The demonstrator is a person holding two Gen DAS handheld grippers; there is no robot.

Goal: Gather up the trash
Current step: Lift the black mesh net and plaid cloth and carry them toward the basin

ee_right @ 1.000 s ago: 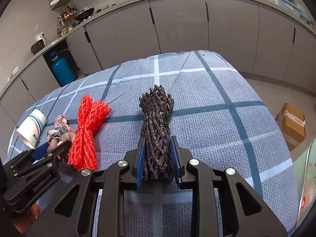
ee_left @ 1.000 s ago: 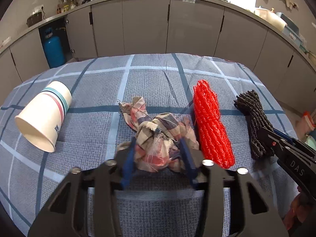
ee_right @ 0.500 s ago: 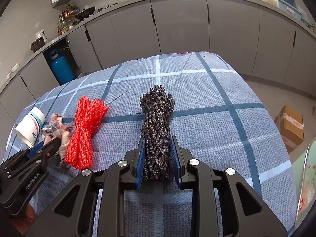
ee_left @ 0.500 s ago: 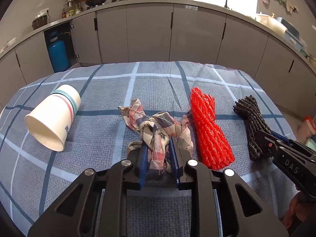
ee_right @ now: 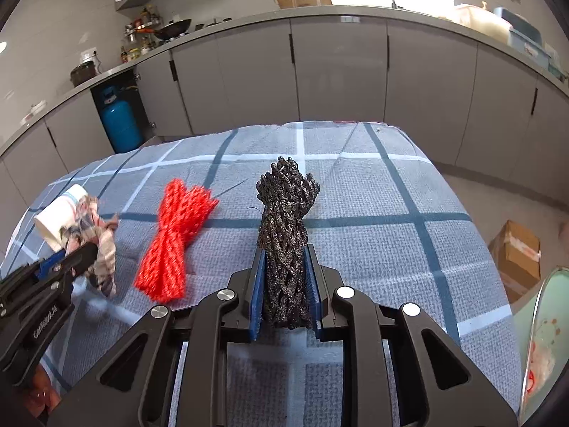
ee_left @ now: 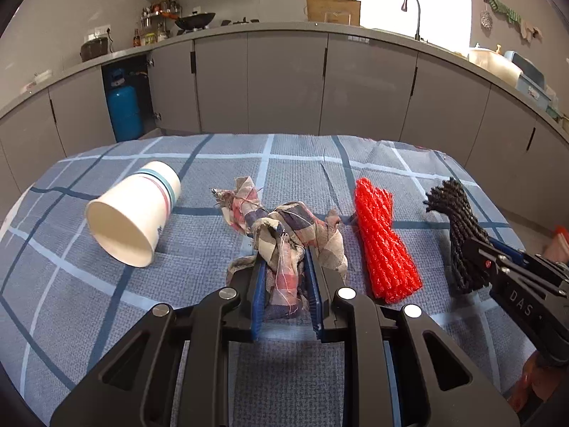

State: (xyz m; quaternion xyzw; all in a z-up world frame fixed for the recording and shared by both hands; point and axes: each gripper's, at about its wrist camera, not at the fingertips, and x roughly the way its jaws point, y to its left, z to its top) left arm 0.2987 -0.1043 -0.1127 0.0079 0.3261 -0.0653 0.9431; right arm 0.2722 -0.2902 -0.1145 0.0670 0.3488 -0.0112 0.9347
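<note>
Left tongs (ee_left: 286,291) pinch the plaid rag (ee_left: 284,245) between blue pads; the near end is squeezed tight, the rest spills out past the tips in a crumpled heap, one twisted tail pointing toward the cabinets. From the right wrist view the rag (ee_right: 97,245) looks lifted, hanging off the tongs tip with loose ends dangling.

Right tongs (ee_right: 286,288) are closing on the black net (ee_right: 286,242), pads already pressing both sides of its near end. The net stands up tilted from the tips, far end flared, clear of the cloth there. In the left view the same net (ee_left: 458,227) sticks up out of the right tongs at the frame's right edge.

Red net (ee_left: 382,245) lies flat on the checked blue cloth (ee_left: 106,320) covering the worktop, between rag and black net, touching neither tongs. It is just beside the rag's right edge.

Paper cup (ee_left: 133,217) lies on its side left of the rag, mouth toward the camera, apart from it.

Behind: grey cabinets (ee_left: 284,82), one door open on a blue gas cylinder (ee_left: 122,110). Cardboard box (ee_right: 515,252) on the floor right of the worktop.
</note>
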